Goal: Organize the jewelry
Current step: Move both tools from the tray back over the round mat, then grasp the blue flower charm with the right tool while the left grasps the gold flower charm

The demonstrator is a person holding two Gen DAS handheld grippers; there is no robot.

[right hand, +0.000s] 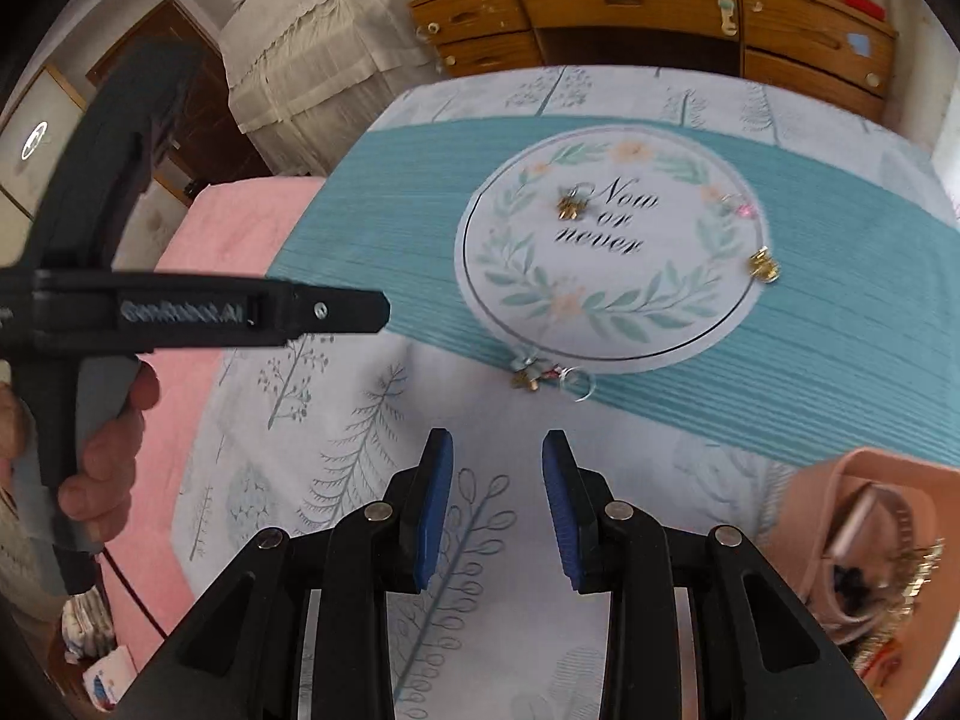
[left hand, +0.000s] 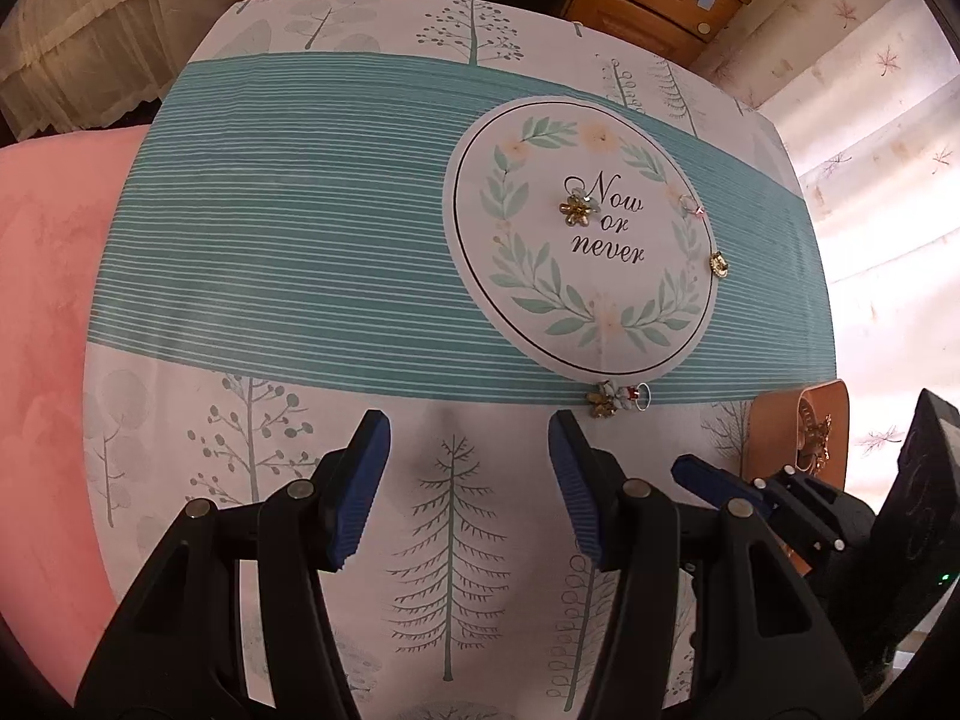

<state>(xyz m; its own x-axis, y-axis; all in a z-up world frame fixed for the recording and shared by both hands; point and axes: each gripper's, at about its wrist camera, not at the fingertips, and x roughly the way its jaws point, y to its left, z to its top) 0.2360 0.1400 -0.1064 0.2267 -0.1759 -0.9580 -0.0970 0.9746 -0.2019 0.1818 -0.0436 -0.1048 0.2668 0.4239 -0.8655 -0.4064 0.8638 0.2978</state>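
So we're partway through sorting the jewelry, by the look of it. The pink box [right hand: 870, 516] already has some pieces in it: a gold chain-like bit and what looks like a watch strap, hard to tell exactly.

Still loose on the desk [left hand: 300, 240], all placed off the printed "Now or never" circle [left hand: 579, 234]:
- a gold flower piece [left hand: 575, 211] inside the circle, touching the N of "Now"
- a small pinkish ring [left hand: 691, 204] near the circle's right edge
- a gold piece [left hand: 718, 264] right on the circle's right rim
- a little cluster [left hand: 618, 399], gold flower plus a silver ring, just below the circle's bottom rim

Our left gripper [left hand: 468, 492] is about half open with nothing in it, hovering below the circle. Our right gripper [right hand: 497, 510] is narrower, also empty, nearer the box than the circle. So we reckon four lots remain, and the cluster is the closest grab.
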